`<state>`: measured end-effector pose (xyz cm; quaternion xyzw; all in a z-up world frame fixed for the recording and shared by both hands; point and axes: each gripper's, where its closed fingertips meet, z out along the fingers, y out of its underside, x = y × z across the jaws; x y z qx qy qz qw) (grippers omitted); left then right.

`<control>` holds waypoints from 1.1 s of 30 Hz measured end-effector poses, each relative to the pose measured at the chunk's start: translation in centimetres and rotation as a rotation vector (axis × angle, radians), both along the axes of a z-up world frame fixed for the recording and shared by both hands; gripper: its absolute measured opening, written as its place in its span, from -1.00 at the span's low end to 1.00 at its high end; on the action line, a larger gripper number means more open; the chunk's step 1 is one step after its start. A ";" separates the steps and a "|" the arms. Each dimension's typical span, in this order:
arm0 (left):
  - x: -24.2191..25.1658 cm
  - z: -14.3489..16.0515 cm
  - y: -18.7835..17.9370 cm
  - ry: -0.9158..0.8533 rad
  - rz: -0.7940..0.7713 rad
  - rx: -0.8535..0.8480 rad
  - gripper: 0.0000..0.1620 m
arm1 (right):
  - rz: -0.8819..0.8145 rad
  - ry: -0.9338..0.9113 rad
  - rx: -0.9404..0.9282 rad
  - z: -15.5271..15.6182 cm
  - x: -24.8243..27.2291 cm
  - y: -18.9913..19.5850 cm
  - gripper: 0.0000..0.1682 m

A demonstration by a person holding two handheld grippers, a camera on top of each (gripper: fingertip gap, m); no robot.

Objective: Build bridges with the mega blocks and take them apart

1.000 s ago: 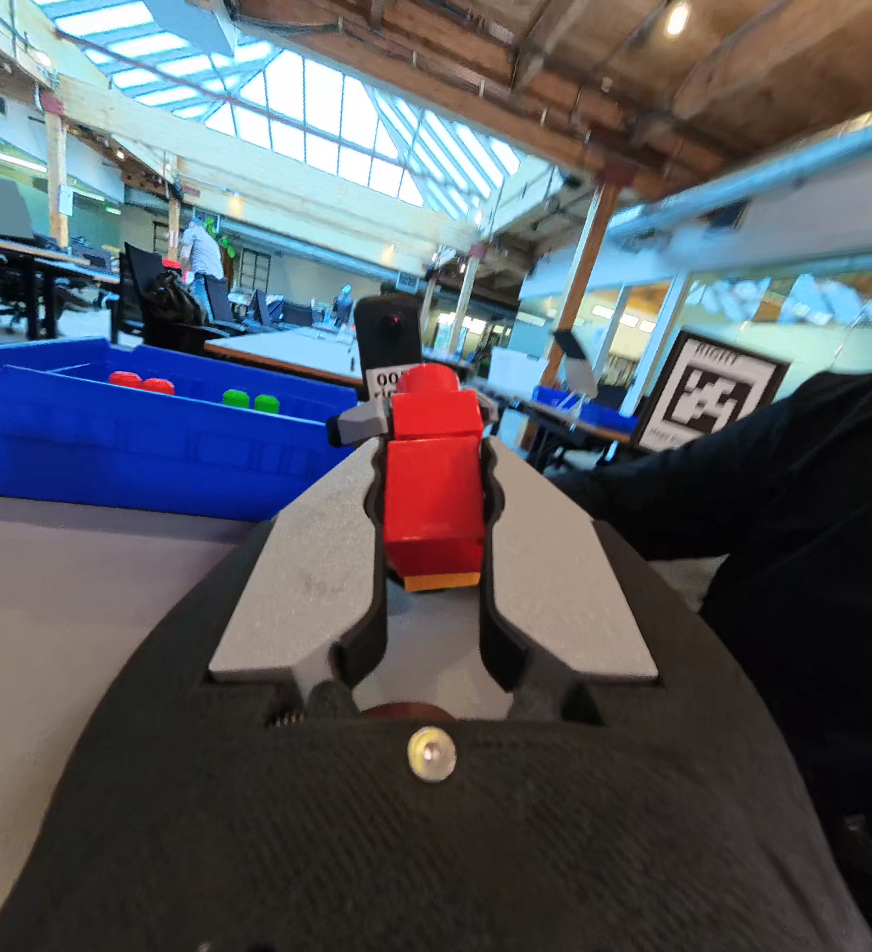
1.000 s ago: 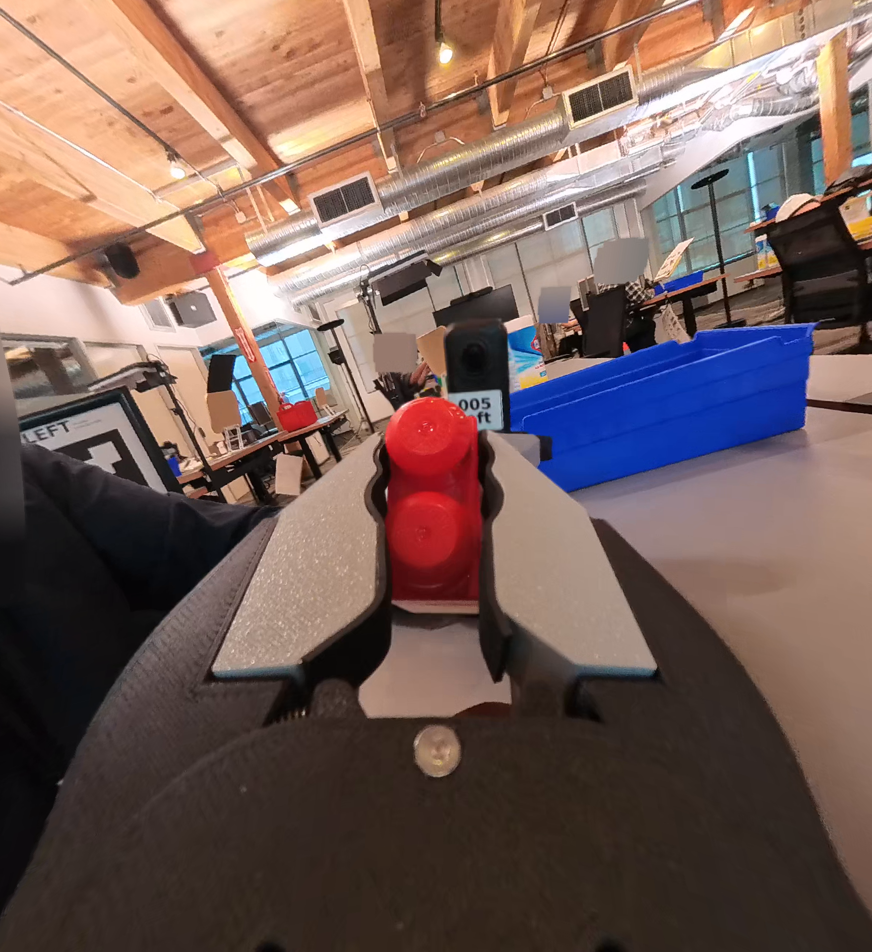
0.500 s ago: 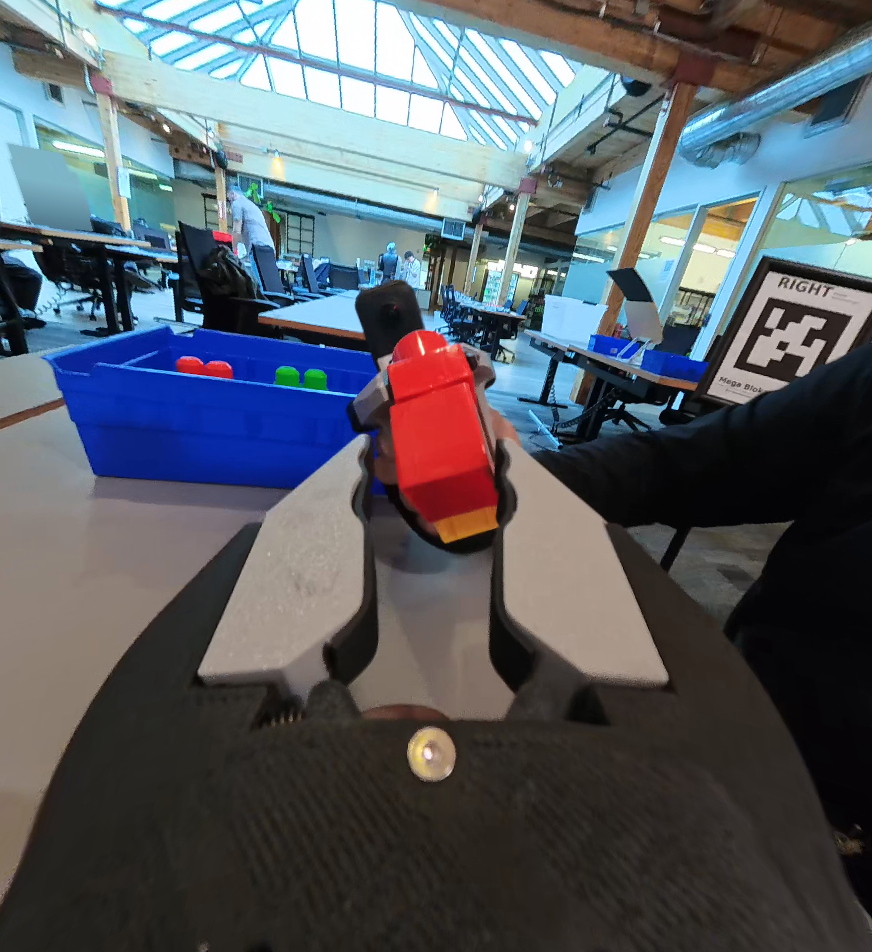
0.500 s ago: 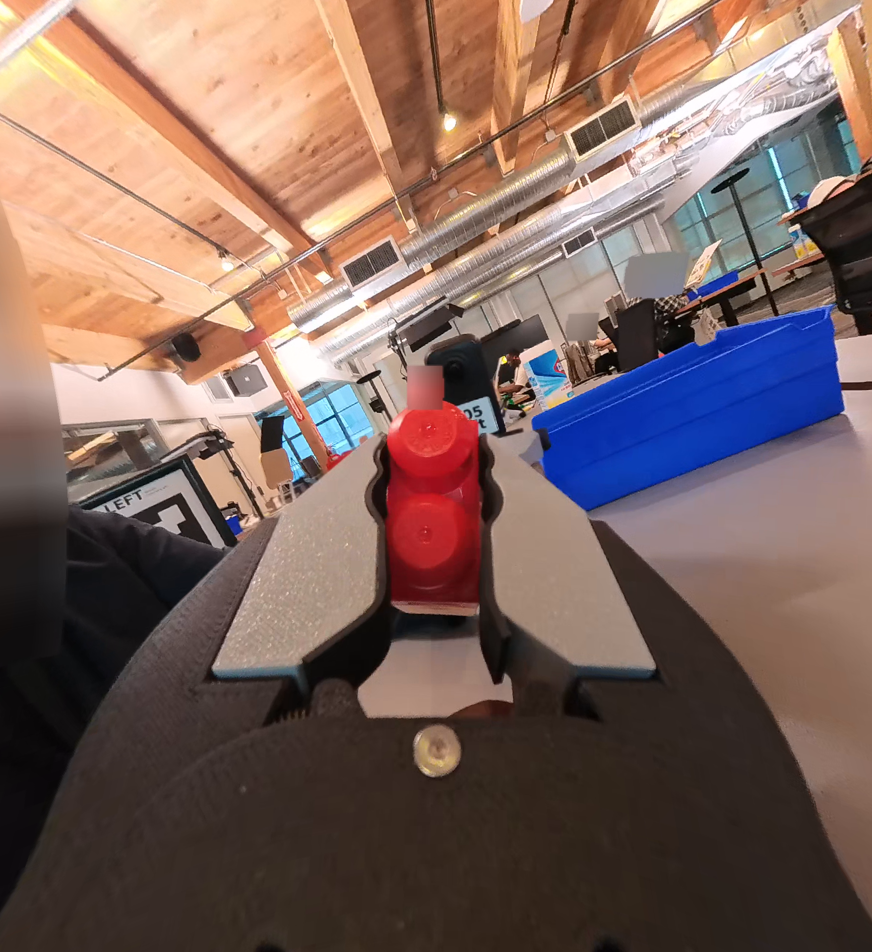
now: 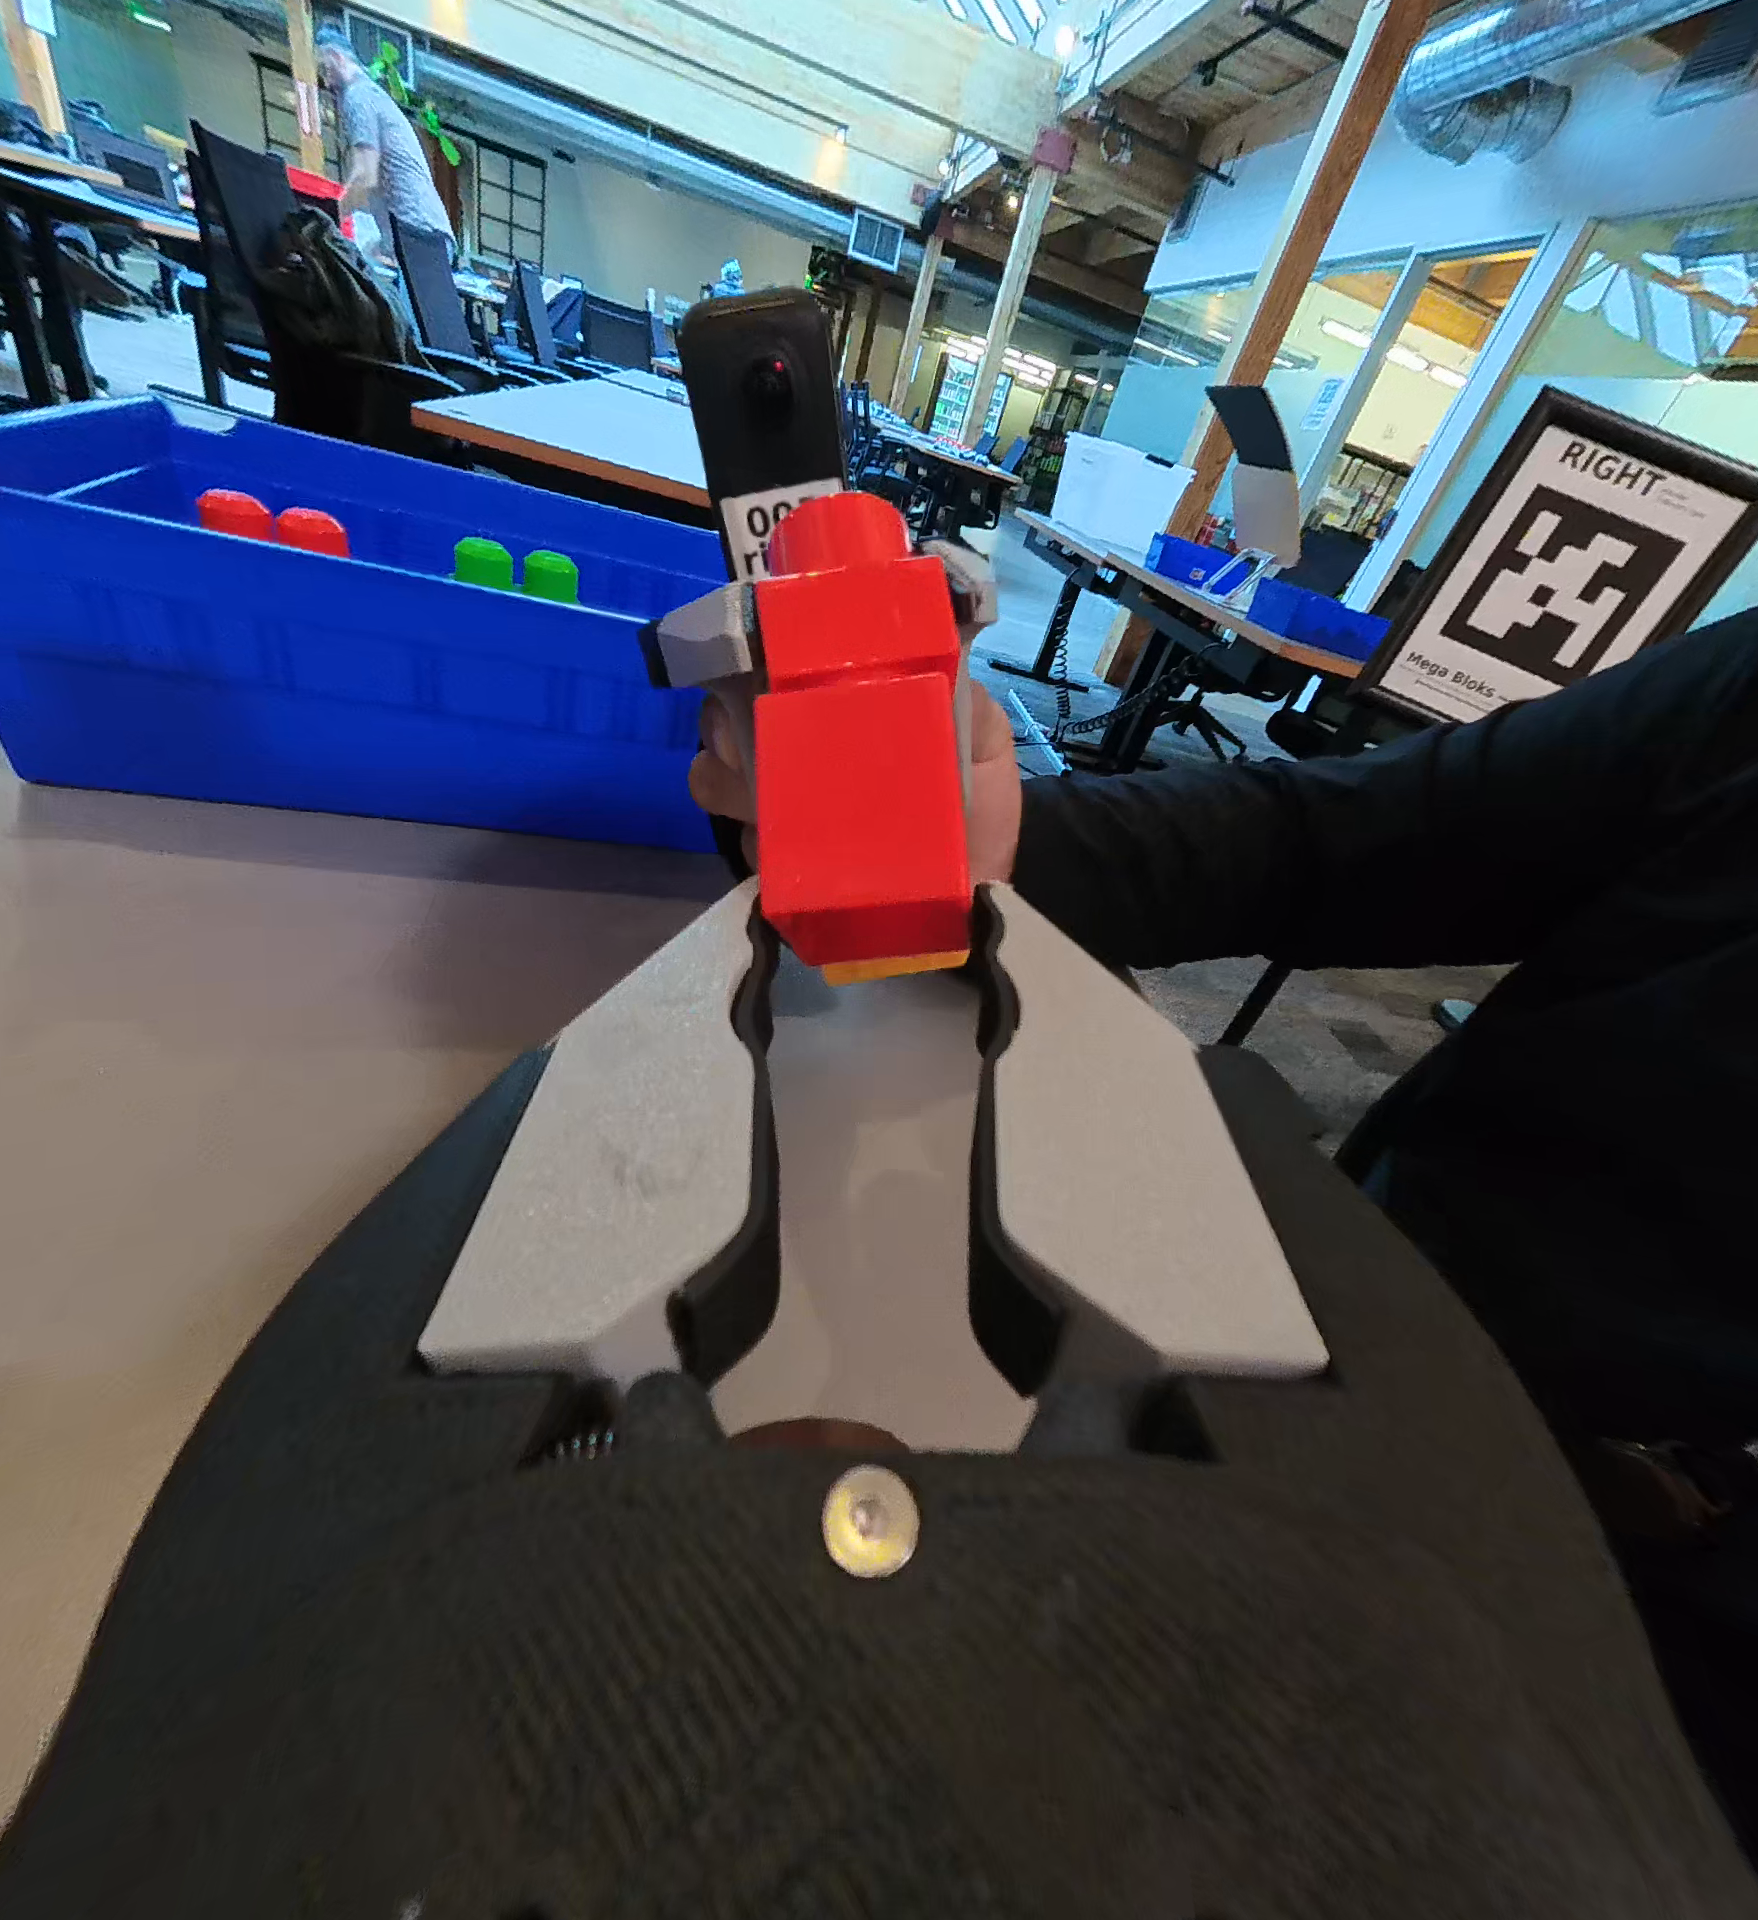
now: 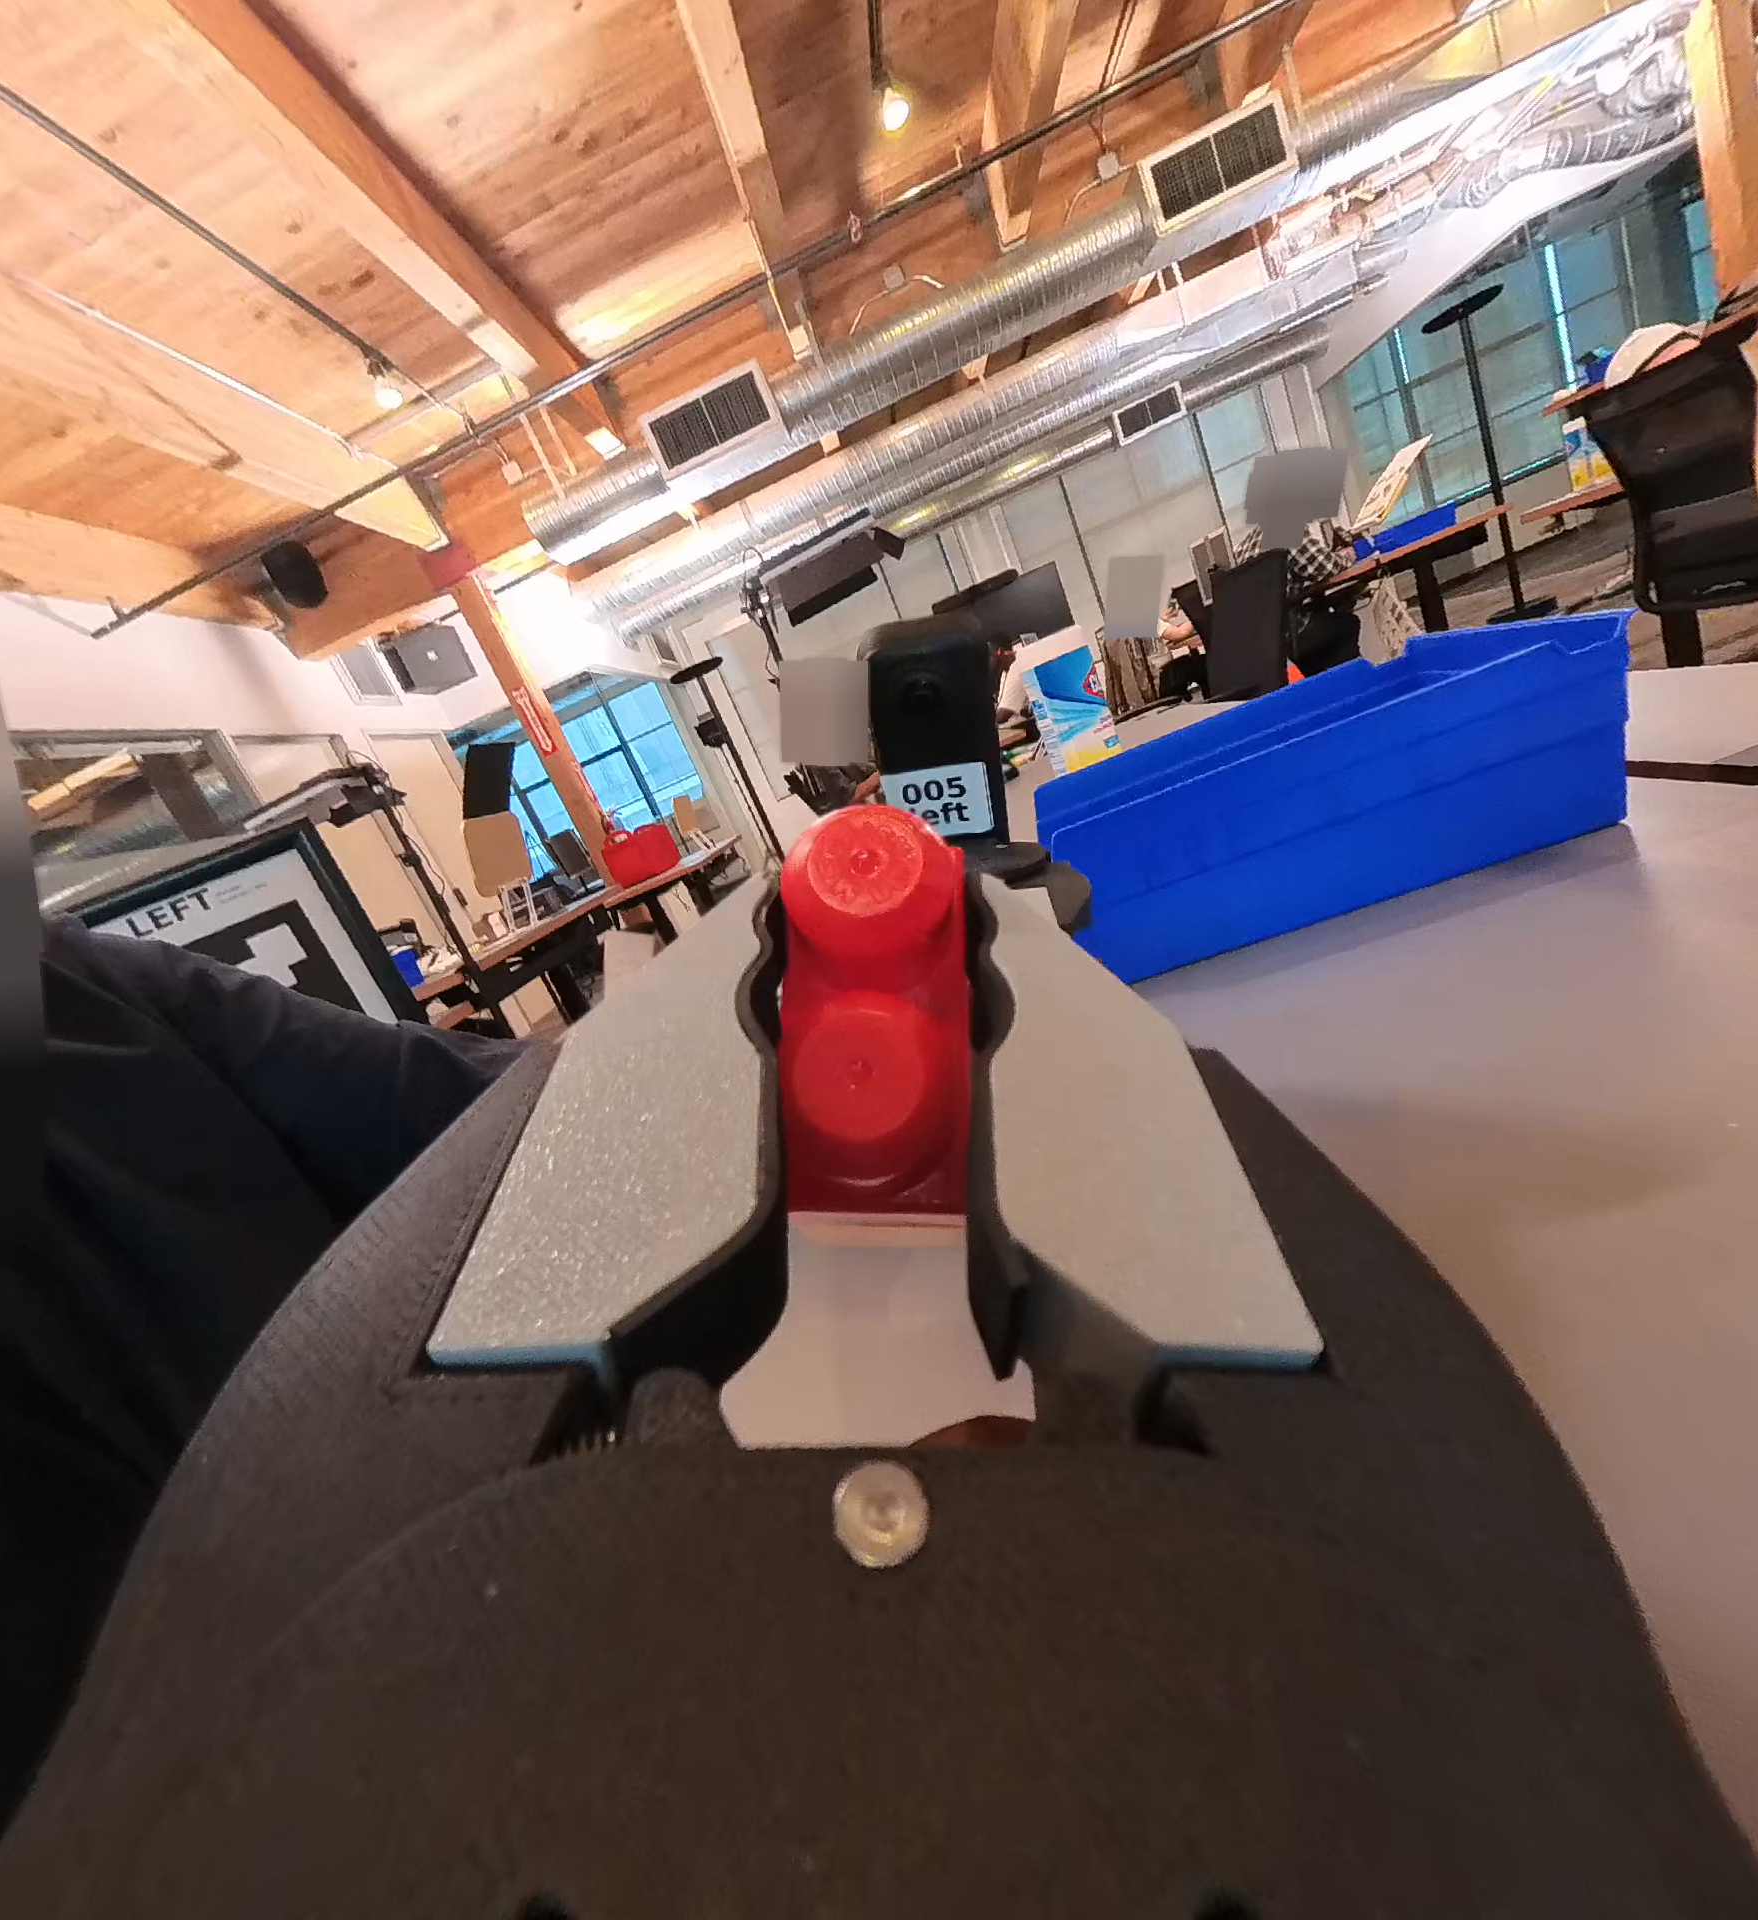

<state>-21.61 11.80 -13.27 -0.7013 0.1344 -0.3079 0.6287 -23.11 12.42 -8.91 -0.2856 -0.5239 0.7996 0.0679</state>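
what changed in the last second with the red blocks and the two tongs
The left tongs have let go: a second ago they were clamped on the lower red block, and now they stand open, drawn back to its bottom end. The right tongs stay shut on the red two-stud block, carrying the stack alone. The blue bin with its red and green blocks is unchanged on the table.

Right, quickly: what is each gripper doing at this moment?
Left gripper: jaws apart, tips beside the red block; grip cannot be told.
Right gripper: closed on the red block.
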 end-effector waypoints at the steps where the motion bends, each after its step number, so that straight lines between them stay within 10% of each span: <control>1: 0.1 0.1 0.0 -0.008 -0.005 0.002 -0.57 | 0.000 0.004 0.008 0.0 0.1 0.0 -0.63; 33: 1.2 -2.3 0.2 0.147 0.001 -0.084 -0.59 | 0.053 -0.063 0.300 -1.8 0.5 -1.9 -0.62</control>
